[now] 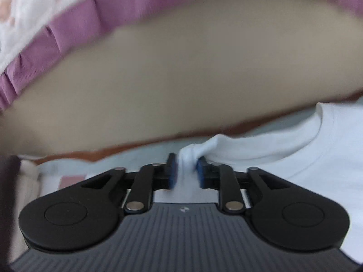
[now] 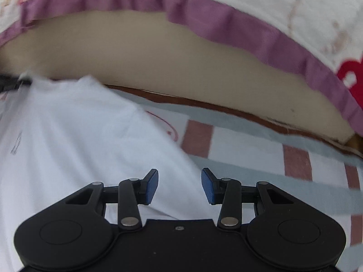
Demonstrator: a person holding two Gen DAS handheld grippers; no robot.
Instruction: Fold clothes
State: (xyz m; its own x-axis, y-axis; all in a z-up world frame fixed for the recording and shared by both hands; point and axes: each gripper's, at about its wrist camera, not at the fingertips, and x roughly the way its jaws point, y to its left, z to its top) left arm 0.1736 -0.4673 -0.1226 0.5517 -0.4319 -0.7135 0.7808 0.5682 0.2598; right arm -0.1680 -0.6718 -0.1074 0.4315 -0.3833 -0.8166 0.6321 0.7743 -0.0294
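1. The blue-padded fingers (image 1: 172, 170) of the left gripper (image 1: 186, 170) are pinched on a bunched fold of the white cotton T-shirt (image 1: 306, 149), close beside its ribbed round neckline; the cloth rises in a small peak between the pads.
2. The right gripper (image 2: 179, 185) has its blue pads (image 2: 151, 187) spread apart with nothing between them; it hangs over the shirt's edge (image 2: 79, 147), white fabric under the left pad and bedding under the right.
3. The shirt lies spread on a pale sheet checked with dull red squares (image 2: 249, 149); a faint small print shows at its left side in the right wrist view.
4. Beyond the sheet runs a brown strip, then a beige padded panel (image 1: 181, 79); above that hangs a white floral cover with a purple ruffled trim (image 2: 226, 22).
5. Both views are blurred.
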